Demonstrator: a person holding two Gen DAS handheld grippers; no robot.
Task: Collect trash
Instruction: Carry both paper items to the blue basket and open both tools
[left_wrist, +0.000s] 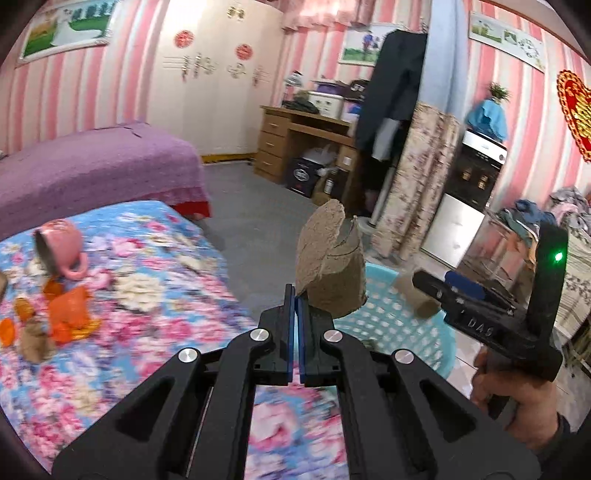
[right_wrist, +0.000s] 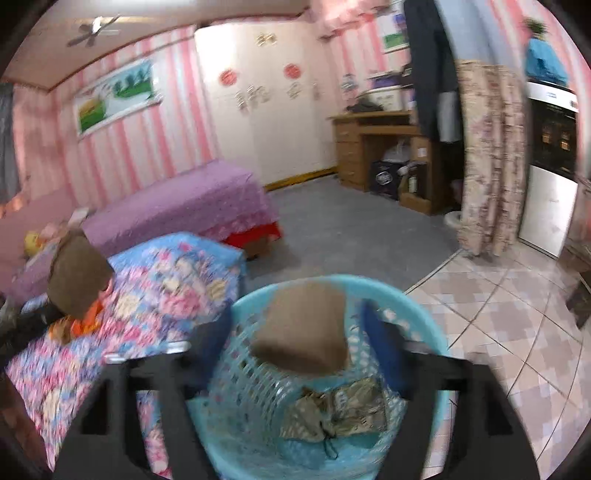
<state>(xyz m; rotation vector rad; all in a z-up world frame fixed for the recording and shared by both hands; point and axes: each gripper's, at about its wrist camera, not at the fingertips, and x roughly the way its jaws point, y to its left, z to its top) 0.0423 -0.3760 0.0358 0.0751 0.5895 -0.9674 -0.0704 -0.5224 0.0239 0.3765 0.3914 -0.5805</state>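
Two crushed brown cardboard tubes are in play. The first crushed brown cardboard tube (left_wrist: 332, 266) is pinched at its lower left edge by the left gripper (left_wrist: 294, 295), whose blue-padded jaws are pressed together on the card. Its long axis stands nearly upright, leaning slightly left, with the torn, flattened end uppermost; it sits directly ahead of and above the fingertips, over the near rim of the light blue perforated plastic basket (left_wrist: 391, 321).

The second flattened brown cardboard tube (right_wrist: 306, 328) lies between the spread jaws of the right gripper (right_wrist: 295, 332), touching neither blue pad as far as the blurred right wrist view shows. Its long axis cannot be told; its broad face is turned to the camera, and it hangs above the basket opening. The same piece appears in the left wrist view as a short tube end (left_wrist: 417, 299) just beside the right gripper (left_wrist: 454, 291), which a hand (left_wrist: 513, 391) holds at the basket's far right rim.

Crumpled silvery wrappers (right_wrist: 340, 410) rest on the basket floor. The basket stands on the tiled floor (right_wrist: 517, 314) against the corner of the floral blue-and-pink bedspread (left_wrist: 155, 295). Near the bedspread's left edge lie a tipped pink mug (left_wrist: 59, 247), orange plastic scraps (left_wrist: 70, 314) and another brown tube (left_wrist: 35, 343).
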